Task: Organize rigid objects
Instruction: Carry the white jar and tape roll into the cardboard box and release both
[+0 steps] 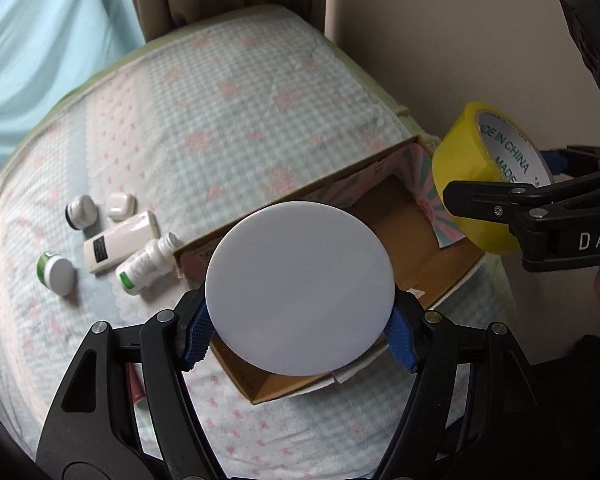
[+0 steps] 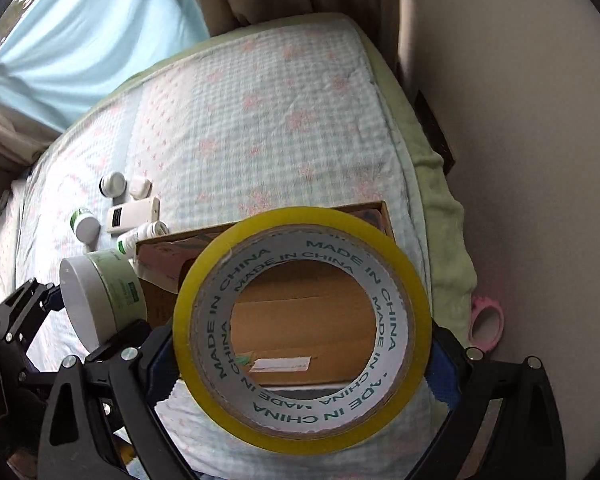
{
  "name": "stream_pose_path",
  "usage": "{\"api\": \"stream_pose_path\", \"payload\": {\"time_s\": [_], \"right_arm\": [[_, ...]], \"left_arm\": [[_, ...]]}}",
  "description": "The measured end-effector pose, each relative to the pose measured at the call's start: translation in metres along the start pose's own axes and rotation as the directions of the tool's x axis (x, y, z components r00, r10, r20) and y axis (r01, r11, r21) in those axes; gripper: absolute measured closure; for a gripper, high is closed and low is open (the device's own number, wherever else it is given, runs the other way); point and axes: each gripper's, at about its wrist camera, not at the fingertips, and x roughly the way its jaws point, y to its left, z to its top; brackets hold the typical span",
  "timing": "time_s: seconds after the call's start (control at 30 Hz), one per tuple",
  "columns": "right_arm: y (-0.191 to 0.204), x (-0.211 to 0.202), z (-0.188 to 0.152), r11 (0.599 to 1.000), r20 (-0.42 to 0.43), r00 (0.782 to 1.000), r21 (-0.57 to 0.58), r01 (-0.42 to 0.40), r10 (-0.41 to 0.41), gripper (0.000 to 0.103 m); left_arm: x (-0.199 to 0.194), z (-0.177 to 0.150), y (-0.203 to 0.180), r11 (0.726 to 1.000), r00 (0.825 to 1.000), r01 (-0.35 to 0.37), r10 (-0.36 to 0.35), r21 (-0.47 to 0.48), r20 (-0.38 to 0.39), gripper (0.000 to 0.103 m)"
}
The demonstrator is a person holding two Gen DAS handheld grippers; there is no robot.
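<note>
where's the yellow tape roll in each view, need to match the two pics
Left wrist view: the yellow tape roll sits at the right edge, held in the right claw over the far end of the cardboard box.
Right wrist view: the roll fills the lower centre, facing the camera, with the box floor showing through its hole.
Shared landmark: the white rectangular device lying on the bedspread left of the box.
</note>
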Motion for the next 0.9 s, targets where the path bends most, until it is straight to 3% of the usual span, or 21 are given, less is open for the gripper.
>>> {"api": "stream_pose_path", "payload": {"time_s": [0.1,0.23,0.47,0.6,0.67,0.8,0.9], "right_arm": [[0.007,0.032,0.003,0.972,-0.051,0.999,-0.232,-0.03,0.019,0.006],[0.012,0.07,-0.014,0.875,-0.089,0.995,-0.484,0.003,-0.052,0.006],[0.001,0.113,-0.019,0.811,-0.095,0.994,-0.585,-0.02,-0.044,0.006],[-0.001,0.131,-0.018,0.802,-0.121,0.992,-0.596,-0.048,-0.031,0.006],[0.001,0.137,-0.019,0.792,-0.122,0.992,-0.608,-0.052,-0.028,0.006],[0.006,0.149,-0.022,0.76,-0.113,0.991,-0.649,-0.022,-0.068,0.006],[0.005,0.148,-0.02,0.759,-0.1,0.993,-0.651,-0.014,-0.068,0.006]], "left_arm": [[0.031,-0.001,0.001,1.0,0.998,-0.013,0.013,0.009,-0.068,0.035],[0.065,-0.003,0.005,0.999,0.99,-0.039,0.042,0.022,-0.137,0.035],[0.129,0.003,0.006,0.996,0.967,-0.064,0.077,0.06,-0.244,0.035],[0.155,0.004,0.004,0.995,0.956,-0.056,0.078,0.082,-0.282,0.035],[0.167,0.003,0.004,0.994,0.943,-0.064,0.088,0.083,-0.321,0.035],[0.176,0.002,0.007,0.996,0.942,-0.06,0.079,0.068,-0.328,0.035],[0.179,0.0,0.006,0.995,0.939,-0.059,0.082,0.079,-0.334,0.035]]}}
